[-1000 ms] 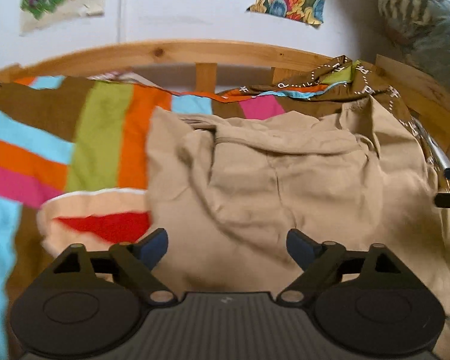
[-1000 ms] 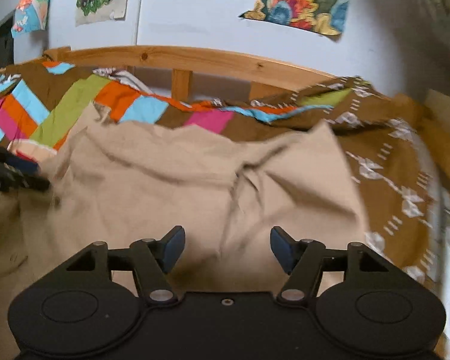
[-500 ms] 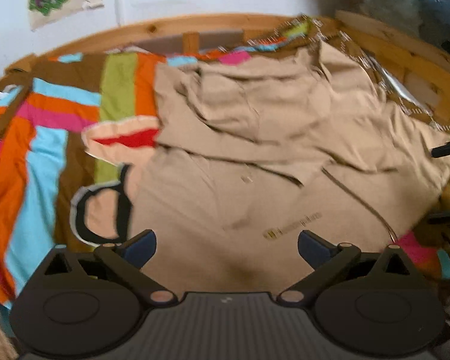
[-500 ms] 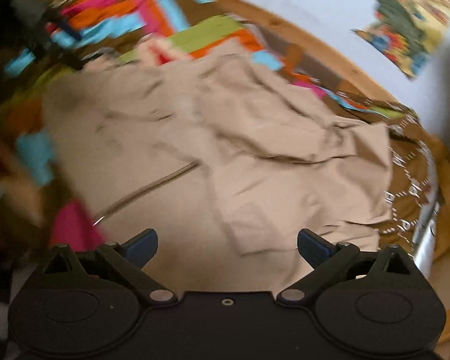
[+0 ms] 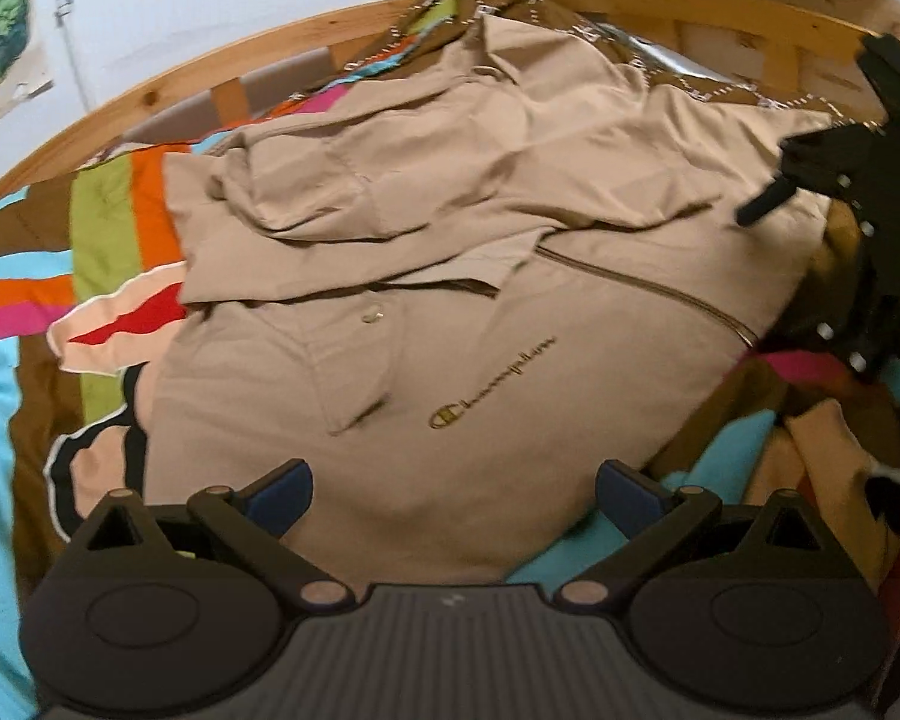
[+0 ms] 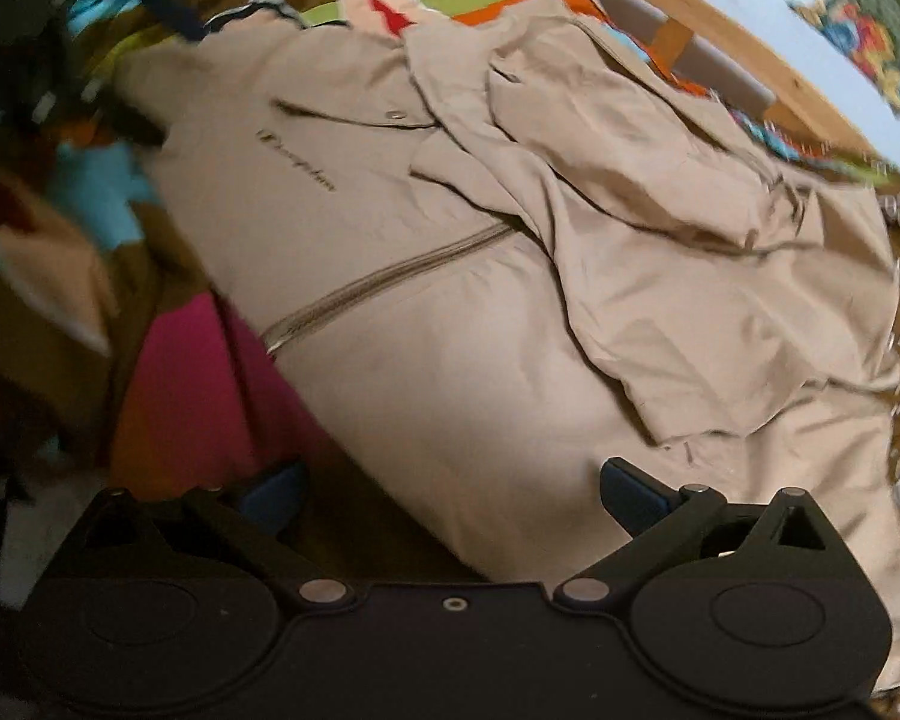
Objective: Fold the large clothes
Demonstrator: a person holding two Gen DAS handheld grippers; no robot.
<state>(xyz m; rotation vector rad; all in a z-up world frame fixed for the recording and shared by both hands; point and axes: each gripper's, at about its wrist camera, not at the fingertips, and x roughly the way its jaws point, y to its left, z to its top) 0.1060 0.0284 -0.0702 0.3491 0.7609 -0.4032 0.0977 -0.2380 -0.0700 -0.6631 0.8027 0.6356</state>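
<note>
Left wrist view: beige jacket [image 5: 450,276] sprawls rumpled over the striped bedspread [image 5: 42,276], both grippers' jaws open and empty above its hem. Bunched upper layers could fold in crooked.

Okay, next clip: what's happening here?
A person with a gripper in each hand is folding a tan jacket on a bed covered by a striped blanket. The jacket lies partly folded, its upper part bunched over the zipped front. The left gripper and right gripper are both open above the near edge, holding nothing.
</note>
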